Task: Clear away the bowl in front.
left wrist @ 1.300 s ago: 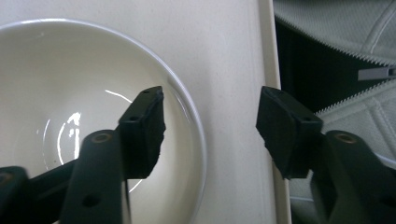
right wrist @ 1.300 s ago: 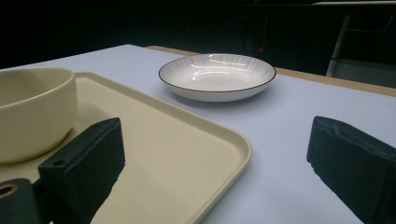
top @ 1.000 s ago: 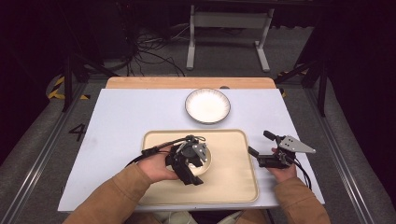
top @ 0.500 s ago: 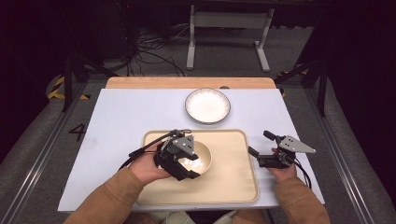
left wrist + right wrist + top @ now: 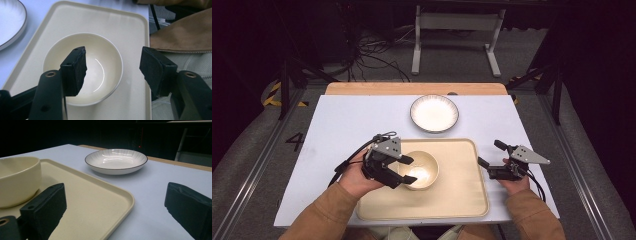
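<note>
Left gripper (image 5: 408, 169) held low over the near-left part of the cream tray (image 5: 462, 200), jaws parted about halfway and gripping nothing, one jaw over the cream bowl (image 5: 422, 169), the other outside its rim; forearm in from the bottom edge. Right gripper (image 5: 488, 155) just beside the tray's right edge, jaws wide and empty, pointing across the tray. Bowl upright on the tray's left half, bare tray to its right and near side. White plate (image 5: 434, 113) beyond the tray, apart from it, on the white tabletop (image 5: 342, 125); dark room behind
</note>
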{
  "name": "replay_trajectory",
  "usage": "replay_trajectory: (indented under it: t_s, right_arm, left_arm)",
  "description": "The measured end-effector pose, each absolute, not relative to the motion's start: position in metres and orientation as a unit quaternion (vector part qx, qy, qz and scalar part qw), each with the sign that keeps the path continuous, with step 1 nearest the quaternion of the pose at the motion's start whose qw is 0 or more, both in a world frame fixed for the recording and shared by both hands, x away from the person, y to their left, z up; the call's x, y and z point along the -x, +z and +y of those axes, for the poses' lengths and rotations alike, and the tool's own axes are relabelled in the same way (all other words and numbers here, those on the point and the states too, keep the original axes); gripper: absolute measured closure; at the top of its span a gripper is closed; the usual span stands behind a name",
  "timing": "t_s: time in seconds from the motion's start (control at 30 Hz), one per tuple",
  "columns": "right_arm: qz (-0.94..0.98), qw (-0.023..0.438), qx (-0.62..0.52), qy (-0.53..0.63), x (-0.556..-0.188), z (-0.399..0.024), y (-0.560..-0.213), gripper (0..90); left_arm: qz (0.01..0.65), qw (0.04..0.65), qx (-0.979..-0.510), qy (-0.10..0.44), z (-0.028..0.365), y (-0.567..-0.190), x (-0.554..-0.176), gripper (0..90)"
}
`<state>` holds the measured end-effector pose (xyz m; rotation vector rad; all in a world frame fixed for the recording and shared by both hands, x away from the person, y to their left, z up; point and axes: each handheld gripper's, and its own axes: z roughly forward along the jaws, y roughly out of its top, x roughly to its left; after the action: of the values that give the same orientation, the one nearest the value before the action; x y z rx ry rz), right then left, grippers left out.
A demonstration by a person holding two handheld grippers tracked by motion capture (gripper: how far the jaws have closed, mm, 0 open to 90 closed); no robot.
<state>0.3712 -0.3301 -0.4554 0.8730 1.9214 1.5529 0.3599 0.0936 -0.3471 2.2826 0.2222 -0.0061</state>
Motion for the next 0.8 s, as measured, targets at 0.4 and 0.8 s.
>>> replay_trajectory:
  t_s: [0.4, 0.8]
  right_arm:
    - [0.707, 0.26, -0.322, 0.574, -0.371, -0.33, -0.456, 4.0]
    - [0.707, 0.259, -0.321, 0.575, -0.371, -0.33, -0.456, 4.0]
  left_arm:
    - [0.149, 0.472, -0.868, 0.032, 0.126, -0.345, -0.364, 39.0]
    - [0.204, 0.506, -0.835, 0.068, 0.155, -0.354, -0.368, 38.2]
